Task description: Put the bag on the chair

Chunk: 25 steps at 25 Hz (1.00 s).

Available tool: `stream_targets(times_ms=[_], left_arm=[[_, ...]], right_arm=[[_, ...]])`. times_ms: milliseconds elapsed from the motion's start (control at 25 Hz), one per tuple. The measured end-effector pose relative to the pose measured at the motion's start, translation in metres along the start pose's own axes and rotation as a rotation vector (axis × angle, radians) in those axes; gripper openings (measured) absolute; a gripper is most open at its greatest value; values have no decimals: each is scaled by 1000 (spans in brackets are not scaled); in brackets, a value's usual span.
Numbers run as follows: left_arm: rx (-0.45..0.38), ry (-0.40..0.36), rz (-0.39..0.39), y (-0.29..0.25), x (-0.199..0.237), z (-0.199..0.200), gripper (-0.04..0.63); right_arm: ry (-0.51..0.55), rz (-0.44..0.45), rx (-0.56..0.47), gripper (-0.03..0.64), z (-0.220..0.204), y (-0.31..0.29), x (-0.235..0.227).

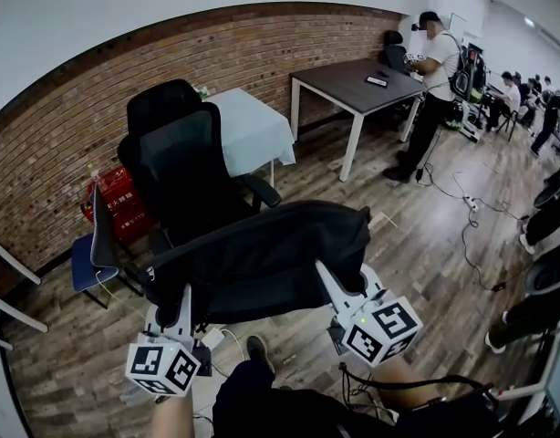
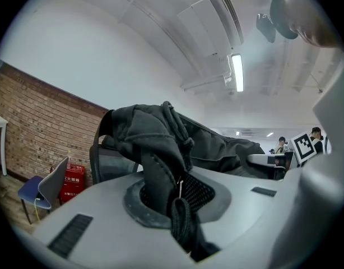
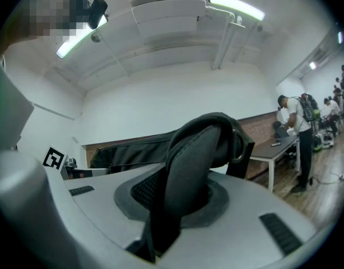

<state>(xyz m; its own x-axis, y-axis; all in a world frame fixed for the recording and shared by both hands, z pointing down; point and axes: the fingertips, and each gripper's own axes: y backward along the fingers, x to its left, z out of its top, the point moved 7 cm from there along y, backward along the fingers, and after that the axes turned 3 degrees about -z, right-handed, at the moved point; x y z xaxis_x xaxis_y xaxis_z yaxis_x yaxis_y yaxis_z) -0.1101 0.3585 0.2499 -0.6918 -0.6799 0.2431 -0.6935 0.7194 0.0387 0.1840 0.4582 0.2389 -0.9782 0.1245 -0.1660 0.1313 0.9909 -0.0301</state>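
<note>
The bag [image 1: 262,254], black and long, was held off the floor and stretched roughly level between the two grippers, low in the middle of the head view. It was not yet on the chair [image 1: 184,167], whose back rose just beyond it at 11 o'clock. The seat was hidden behind the bag.

The left gripper [image 1: 175,304] was clamped narrowly on a bunched fold and cord at the bag's 8 o'clock end. In the left gripper view the fabric [image 2: 155,144] was seen pinched between the jaws. The right gripper [image 1: 339,286] was closed on a padded strap [image 3: 194,161] at the 4 o'clock end, as shown in the right gripper view. Both grippers were pointed level.

A cloth-covered table [image 1: 253,126] stood at 12 o'clock from the bag, a red crate [image 1: 125,203] at 10 o'clock, and a dark desk [image 1: 353,85] with a person [image 1: 435,67] beside it at 1 o'clock.

The carrying step was judged to be in hand, with the placing not begun. For the next move, the bag would need to be brought on toward 11 o'clock until it hung over the seat, then lowered evenly past the armrest [image 1: 262,190]. Both grips should be released only once the weight was taken by the seat, since a lopsided release could let the bag slide off.
</note>
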Motion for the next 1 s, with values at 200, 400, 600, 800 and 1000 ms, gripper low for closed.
stream_targets(times_ms=[200, 400, 600, 800, 1000], left_arm=[[3, 33, -27, -40, 19, -4, 51], [-22, 9, -43, -68, 43, -1, 51], [-30, 0, -14, -93, 77, 7, 51], [-10, 14, 21, -116, 117, 14, 51], [1, 15, 34, -138, 151, 28, 51]], right_arm=[[24, -27, 13, 83, 7, -32, -15], [23, -13, 11, 84, 8, -69, -25], [22, 3, 15, 84, 6, -121, -27], [15, 29, 43, 84, 3, -176, -24], [24, 45, 44, 84, 9, -226, -22]])
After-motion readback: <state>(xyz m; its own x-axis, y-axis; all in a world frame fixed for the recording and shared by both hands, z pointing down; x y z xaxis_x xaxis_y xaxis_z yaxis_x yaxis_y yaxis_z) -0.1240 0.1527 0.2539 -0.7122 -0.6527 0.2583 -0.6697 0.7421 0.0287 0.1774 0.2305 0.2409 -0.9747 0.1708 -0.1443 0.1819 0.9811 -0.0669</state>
